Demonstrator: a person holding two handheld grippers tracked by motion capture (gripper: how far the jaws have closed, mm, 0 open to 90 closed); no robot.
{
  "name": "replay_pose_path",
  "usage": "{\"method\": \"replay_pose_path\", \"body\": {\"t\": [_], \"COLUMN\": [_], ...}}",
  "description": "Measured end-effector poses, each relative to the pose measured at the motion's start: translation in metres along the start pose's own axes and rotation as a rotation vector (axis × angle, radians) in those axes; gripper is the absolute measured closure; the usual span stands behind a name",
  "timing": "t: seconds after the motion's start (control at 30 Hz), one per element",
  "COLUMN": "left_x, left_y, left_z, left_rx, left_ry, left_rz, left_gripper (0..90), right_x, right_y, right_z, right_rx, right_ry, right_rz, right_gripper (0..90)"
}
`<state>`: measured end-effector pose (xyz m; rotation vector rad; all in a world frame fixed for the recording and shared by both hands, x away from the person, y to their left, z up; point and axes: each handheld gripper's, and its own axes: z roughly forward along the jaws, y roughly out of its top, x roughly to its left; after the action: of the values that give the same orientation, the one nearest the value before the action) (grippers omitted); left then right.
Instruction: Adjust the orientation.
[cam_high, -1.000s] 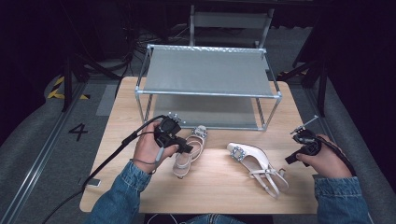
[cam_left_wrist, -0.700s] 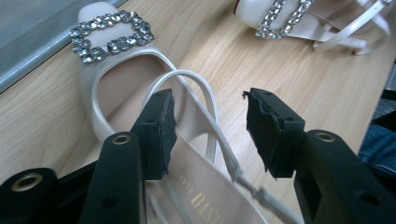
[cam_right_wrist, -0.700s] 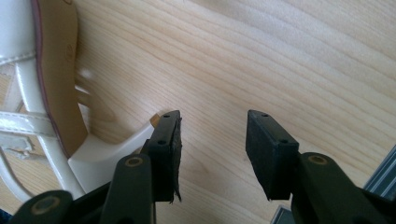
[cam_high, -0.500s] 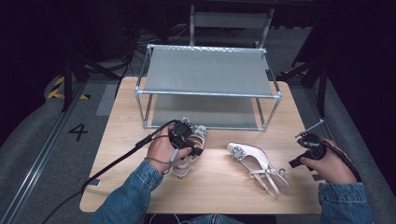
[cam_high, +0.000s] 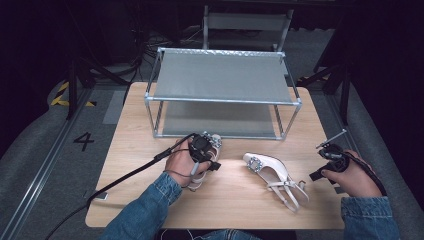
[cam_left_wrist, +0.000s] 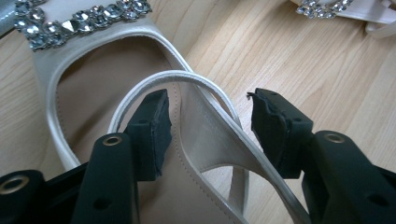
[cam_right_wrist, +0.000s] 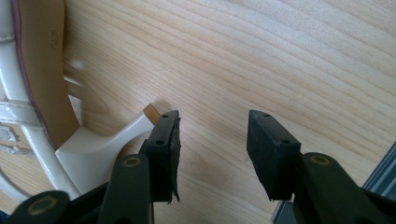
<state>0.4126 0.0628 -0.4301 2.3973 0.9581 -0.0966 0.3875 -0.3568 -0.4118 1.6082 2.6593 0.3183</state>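
On the table, high view: left gripper (cam_high: 206, 150) over the left shoe (cam_high: 202, 172); right shoe (cam_high: 275, 177) lies mid-table; rack (cam_high: 220, 75) bare, both shoes left to shelve.
Left gripper view: jaws, just opening, straddle the strap (cam_left_wrist: 205, 93), not pinching.
Right gripper view: right gripper (cam_right_wrist: 212, 149) half open, empty, beside the heel (cam_right_wrist: 133, 128).

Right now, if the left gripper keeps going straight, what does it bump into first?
Probably the thin white heel strap of the cream jewelled sandal; the strap already loops between the open left gripper jaws, though depth is unclear.
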Motion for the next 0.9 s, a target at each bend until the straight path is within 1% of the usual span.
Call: {"method": "replay_pose_path", "body": {"t": [0.03,0.07,0.1,0.13,0.17,0.2,0.23,0.27,0.3,0.33,0.37,0.43,0.47,0.5,0.57,0.67,0.7,0.73,0.77,0.8,0.83,0.87,0.9], "left_x": [-0.001,-0.001,-0.001,-0.003,-0.003,-0.004,-0.005,-0.006,-0.007,-0.008,-0.008,-0.009,-0.008,-0.009,-0.008,-0.005,-0.003,-0.001,0.0,0.001,0.003,0.005,0.007], "left_y": [0.0,0.0,0.0,0.0,0.0,0.0,0.001,0.002,0.002,0.003,0.003,0.003,0.002,0.002,0.002,0.003,0.003,0.004,0.004,0.005,0.006,0.007,0.008], "left_z": [0.002,0.003,0.004,0.005,0.005,0.004,0.002,0.0,-0.002,-0.004,-0.006,-0.012,-0.014,-0.018,-0.025,-0.036,-0.039,-0.042,-0.044,-0.046,-0.048,-0.05,-0.052], "left_rx": [-0.007,-0.004,-0.009,-0.004,-0.004,0.0,0.0,-0.002,0.002,0.015,0.018,0.027,0.016,0.012,-0.017,-0.053,-0.075,-0.084,-0.09,-0.111,-0.115,-0.127,-0.134], "left_ry": [-0.005,-0.006,-0.008,-0.004,-0.004,0.012,0.036,0.058,0.074,0.09,0.093,0.106,0.117,0.131,0.165,0.185,0.18,0.171,0.174,0.194,0.202,0.22,0.227], "left_rz": [0.004,0.01,0.022,0.023,0.023,0.034,0.051,0.055,0.069,0.068,0.064,0.063,0.074,0.07,0.083,0.08,0.076,0.073,0.066,0.067,0.067,0.067,0.059], "left_gripper": [49.1,50.1,54.1,59.2,61.0,65.4,65.4,71.1,76.1,79.3,81.9,84.5,84.9,85.1,85.2,85.3,85.3,85.3,85.3,85.3,85.3,85.3,85.3], "right_x": [0.0,0.001,0.001,0.002,0.002,0.002,0.002,0.002,0.002,0.002,0.002,0.002,0.002,0.002,0.002,0.003,0.003,0.004,0.004,0.005,0.004,0.005,0.005], "right_y": [0.001,0.001,0.002,0.002,0.002,0.003,0.003,0.003,0.003,0.004,0.004,0.004,0.004,0.004,0.005,0.006,0.006,0.006,0.006,0.006,0.006,0.005,0.005], "right_z": [0.001,0.002,0.002,0.002,0.002,0.003,0.003,0.003,0.003,0.003,0.003,0.003,0.003,0.003,0.003,0.004,0.004,0.004,0.004,0.004,0.004,0.004,0.004], "right_rx": [-0.001,0.0,0.002,0.003,0.003,0.003,0.003,0.003,0.004,0.004,0.003,0.005,0.005,0.006,0.006,0.001,0.0,0.001,0.001,0.0,-0.002,-0.001,-0.002], "right_ry": [0.005,0.006,0.003,0.009,0.009,0.008,0.008,0.003,0.004,0.003,0.002,0.0,0.003,0.004,0.006,0.011,0.013,0.016,0.017,0.018,0.014,0.012,0.015], "right_rz": [0.0,0.0,-0.005,-0.005,-0.005,-0.006,-0.006,-0.006,-0.008,-0.008,-0.009,-0.013,-0.009,-0.008,-0.006,-0.013,-0.012,-0.012,-0.012,-0.012,-0.015,-0.014,-0.012], "right_gripper": [54.9,54.9,54.9,54.9,54.9,54.9,54.9,54.9,54.9,54.9,54.9,55.0,55.0,55.0,55.0,55.0,55.0,55.0,55.0,55.1,55.2,55.2,55.2]}}
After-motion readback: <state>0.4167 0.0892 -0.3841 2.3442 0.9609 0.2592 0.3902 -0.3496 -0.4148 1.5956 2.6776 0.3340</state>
